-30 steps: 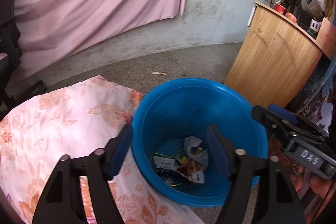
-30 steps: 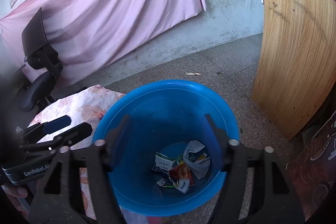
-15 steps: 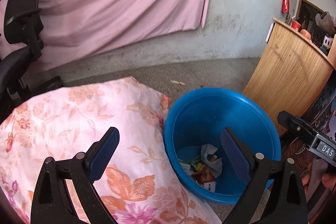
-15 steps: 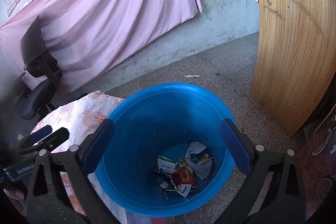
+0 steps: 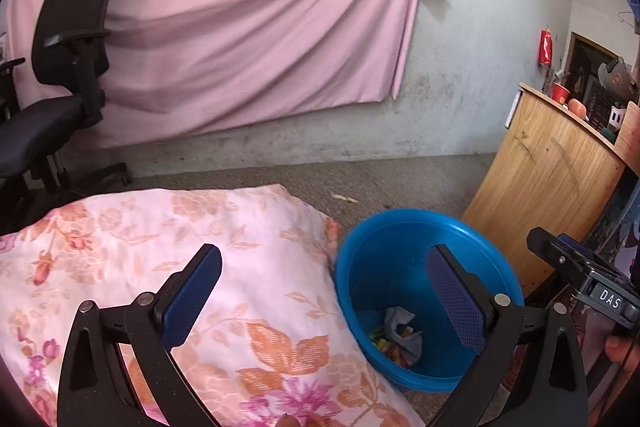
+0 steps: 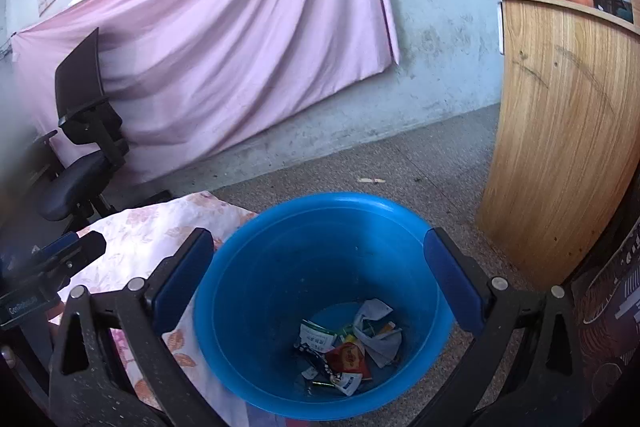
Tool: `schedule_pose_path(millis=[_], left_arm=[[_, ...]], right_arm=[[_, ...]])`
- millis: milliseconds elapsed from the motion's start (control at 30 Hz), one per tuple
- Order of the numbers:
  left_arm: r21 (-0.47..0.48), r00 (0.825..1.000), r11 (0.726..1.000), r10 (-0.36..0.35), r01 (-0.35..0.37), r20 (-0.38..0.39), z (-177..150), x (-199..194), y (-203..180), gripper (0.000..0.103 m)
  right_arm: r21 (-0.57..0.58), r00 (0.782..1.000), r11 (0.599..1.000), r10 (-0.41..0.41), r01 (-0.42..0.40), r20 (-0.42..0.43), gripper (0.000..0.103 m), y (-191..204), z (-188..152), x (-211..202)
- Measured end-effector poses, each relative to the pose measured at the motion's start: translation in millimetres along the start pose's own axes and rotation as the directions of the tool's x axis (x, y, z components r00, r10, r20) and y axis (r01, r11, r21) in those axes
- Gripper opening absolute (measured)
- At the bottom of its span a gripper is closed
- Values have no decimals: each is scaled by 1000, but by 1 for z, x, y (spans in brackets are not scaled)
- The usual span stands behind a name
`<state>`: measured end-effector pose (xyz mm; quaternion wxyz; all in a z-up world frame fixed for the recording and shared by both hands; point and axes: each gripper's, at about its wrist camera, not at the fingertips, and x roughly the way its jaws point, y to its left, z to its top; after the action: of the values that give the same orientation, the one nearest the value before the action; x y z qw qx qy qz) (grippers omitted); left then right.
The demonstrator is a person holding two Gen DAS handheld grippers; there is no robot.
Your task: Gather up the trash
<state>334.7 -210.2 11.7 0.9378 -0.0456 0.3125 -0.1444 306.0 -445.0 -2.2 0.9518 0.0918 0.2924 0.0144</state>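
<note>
Now both your left gripper (image 5: 322,291) and right gripper (image 6: 318,279) gape empty over the bucket (image 6: 424,227); those wrappers (image 6: 346,355) look light, crinkly, so pinch an edge.

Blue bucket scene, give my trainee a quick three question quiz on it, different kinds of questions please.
1. True or false: both grippers are shut on wrappers.
2. Where do the wrappers lie? A) on the floral cloth B) at the bottom of the blue bucket C) on the wooden counter
3. Fill in: the left gripper hangs mostly over the ____.

Key: 1 false, left and right gripper are both open and empty; 2 B; 3 floral cloth.
</note>
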Motion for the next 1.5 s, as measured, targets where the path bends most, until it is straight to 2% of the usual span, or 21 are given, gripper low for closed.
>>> schedule_pose_path(millis=[400,667,1133,1500], left_arm=[[30,995,999,35,-38,93,-10,-41,8,100],[-6,990,999,54,-54,131,-18,-74,18,100],[11,974,994,107,-112,201,-43,-155,33,100],[19,961,991,126,-135,244,-84,-236,55,101]], right_arm=[[-69,999,998,10,-6,53,103,25,1,-16],[-102,995,995,6,4,104,103,42,-2,-38],[-156,977,988,46,-14,206,103,92,-23,-118],[-161,969,986,70,-31,239,103,126,-67,-190]])
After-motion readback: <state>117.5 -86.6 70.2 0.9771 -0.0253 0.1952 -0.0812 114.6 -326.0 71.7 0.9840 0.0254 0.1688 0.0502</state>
